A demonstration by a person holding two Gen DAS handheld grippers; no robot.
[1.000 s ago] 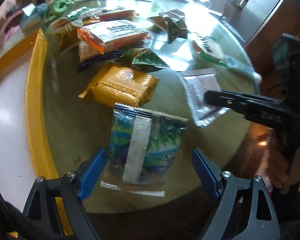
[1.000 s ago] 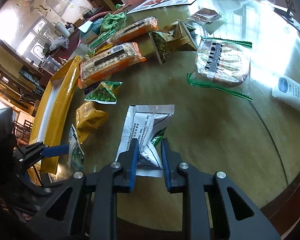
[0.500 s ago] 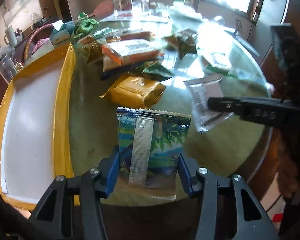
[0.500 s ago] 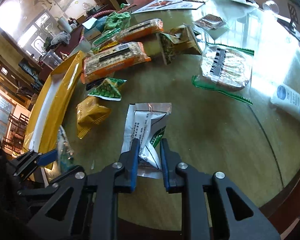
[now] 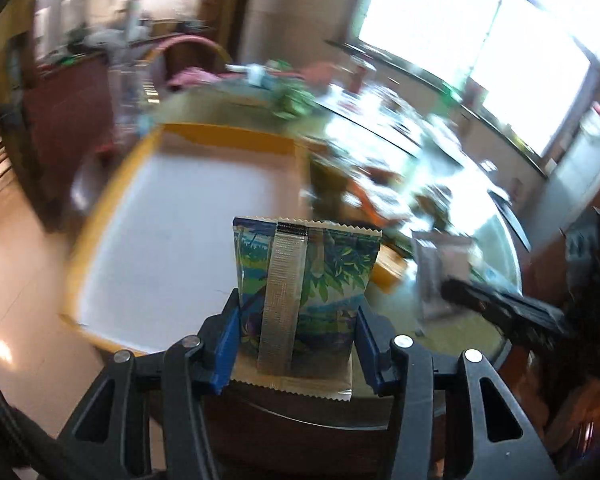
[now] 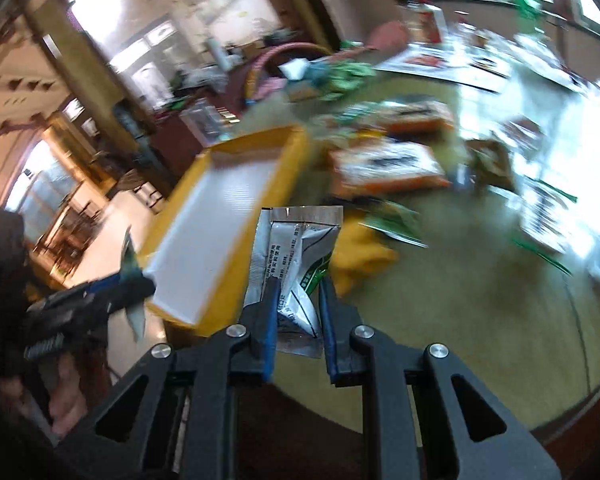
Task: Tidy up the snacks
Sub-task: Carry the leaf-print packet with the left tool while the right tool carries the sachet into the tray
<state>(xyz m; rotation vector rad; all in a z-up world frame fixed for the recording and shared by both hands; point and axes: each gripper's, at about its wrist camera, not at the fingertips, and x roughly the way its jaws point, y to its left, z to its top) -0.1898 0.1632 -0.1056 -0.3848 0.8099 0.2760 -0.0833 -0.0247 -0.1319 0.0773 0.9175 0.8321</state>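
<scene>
Blue-padded left gripper [image 5: 296,332] is clamped on the leaf-print packet [image 5: 305,292], raised above the yellow tray [image 5: 228,138]; the right gripper [image 6: 300,320] pinches a silver sachet [image 6: 296,256] beside it. Lower each flat inside the rim before releasing.

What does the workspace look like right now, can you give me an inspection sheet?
Surface: round table, glossy greenish top.
Job's things: blue-green snack packet held upright; silver-white packet held; yellow tray with bare white floor.
Clutter: orange packets, yellow packet, green wrappers, all blurred.
Grippers: left gripper shut on the blue-green snack packet; right gripper shut on the silver-white packet.
Cables: nothing seen.
Surroundings: bright windows, dark wooden furniture, tiled floor.
</scene>
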